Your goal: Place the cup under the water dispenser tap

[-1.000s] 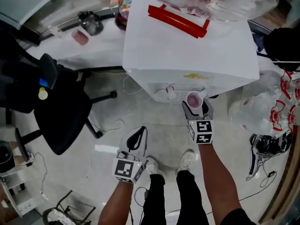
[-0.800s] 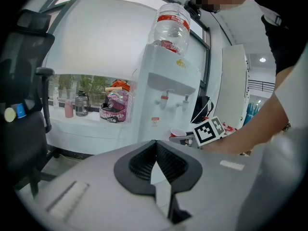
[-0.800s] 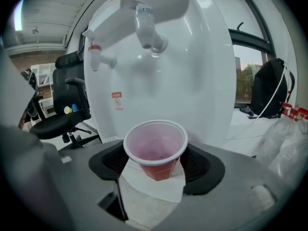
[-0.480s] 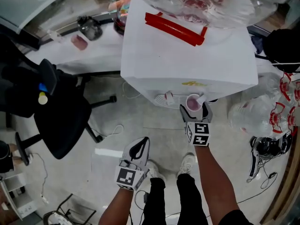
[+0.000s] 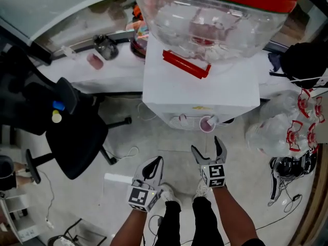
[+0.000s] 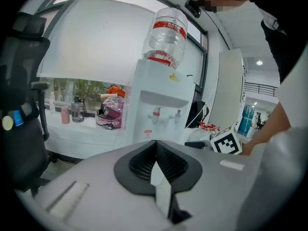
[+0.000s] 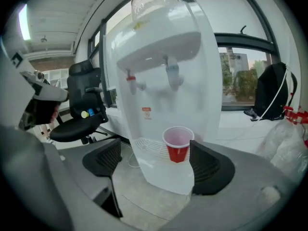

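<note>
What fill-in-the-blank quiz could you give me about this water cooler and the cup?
1. The cup on the drip tray is ___ in colour.
2. The tap above it is the ___ of the pair in the right gripper view.
3. On top of the water dispenser sits a big clear ___.
4. The left gripper has its jaws ___.

Missing words: red; right; bottle; shut.

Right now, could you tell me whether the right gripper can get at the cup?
Probably yes: the cup stands on the dispenser tray straight ahead of the right gripper, whose jaws are opening with nothing between them, and nothing in the way.
</note>
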A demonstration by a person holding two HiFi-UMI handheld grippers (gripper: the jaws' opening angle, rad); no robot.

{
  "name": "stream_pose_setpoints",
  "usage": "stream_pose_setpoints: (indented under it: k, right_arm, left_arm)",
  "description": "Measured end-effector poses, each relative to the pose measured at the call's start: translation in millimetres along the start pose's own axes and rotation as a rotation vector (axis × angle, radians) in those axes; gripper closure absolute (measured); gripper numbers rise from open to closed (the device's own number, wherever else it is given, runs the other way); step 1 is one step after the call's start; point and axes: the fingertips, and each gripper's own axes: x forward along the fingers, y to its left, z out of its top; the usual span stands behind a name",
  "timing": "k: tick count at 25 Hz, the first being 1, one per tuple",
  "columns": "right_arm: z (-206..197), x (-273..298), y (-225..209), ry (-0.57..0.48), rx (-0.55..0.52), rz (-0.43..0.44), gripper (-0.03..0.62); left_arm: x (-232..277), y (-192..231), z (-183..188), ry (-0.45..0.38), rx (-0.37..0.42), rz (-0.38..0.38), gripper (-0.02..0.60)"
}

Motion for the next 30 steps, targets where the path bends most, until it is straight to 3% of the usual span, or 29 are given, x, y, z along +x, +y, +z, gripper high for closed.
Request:
stream_pose_setpoints:
  k: [5,8,11,17,21,30]
  right_arm:
    - [56.4,-69.6,21.5,-0.096,0.085,0.011,0.170]
    - [95.3,-112.4,20.0,-0.139,0.067,-0.023,0.230]
    - [133.3,-145.6,18.8,-0.184,0.041,-0.054,0.318]
    - [200.0,-195.1,29.0,-0.249,-0.065,-0.054,0.590]
    - [235.7,-232.7,51.3,-0.274,-0.145,-0.002,0.591]
    - [297.3,-270.5,64.9,-0.324,-0.207,-0.026,0.591]
  left_arm:
    - [-20.2,-13.8,38.2,-0.035,-0.002,-0.006,0.565]
    - [-27.6,-26.4,57.2,-0.067,-0.014,-0.020,0.565]
    - [-36.8,-38.1,81.4,-0.085,-0.023,-0.035,0.565]
    - [-64.6,-57.8,119.6,-0.105,-0.013,-0.046,0.565]
    - [-91.2,-80.7,135.1,-0.080,0.016,-0.077,0.565]
    - [-113.8,-106.1,201.6,-0.188,0.113,-0.102,0.565]
